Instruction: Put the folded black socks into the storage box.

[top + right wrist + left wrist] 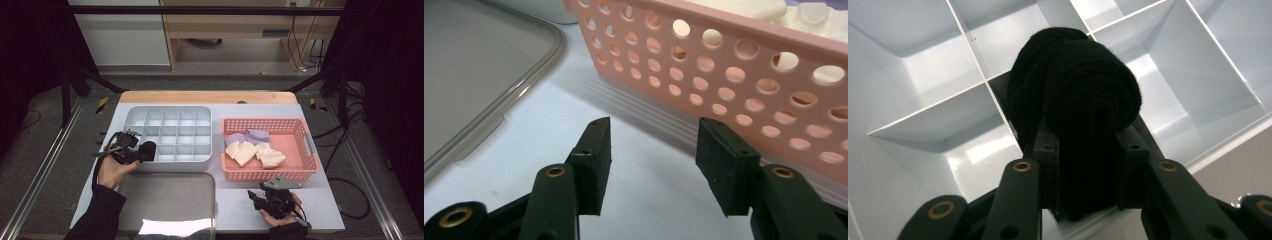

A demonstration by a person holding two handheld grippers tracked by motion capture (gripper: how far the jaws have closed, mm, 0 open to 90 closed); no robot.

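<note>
Rolled black sock (1078, 85), pinched in the left gripper (135, 150) jaws at the frame's left, hovers over the divided tray (170, 132), apparently awaiting lowering into a compartment; right gripper (651, 165) jaws spread, empty.

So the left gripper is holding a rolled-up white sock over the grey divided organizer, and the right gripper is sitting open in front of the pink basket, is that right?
Not quite: the rolled sock in the left gripper is black, not white, as the left gripper view shows. The rest stands: it is over the grey divided organizer, and the right gripper sits open in front of the pink basket.
</note>
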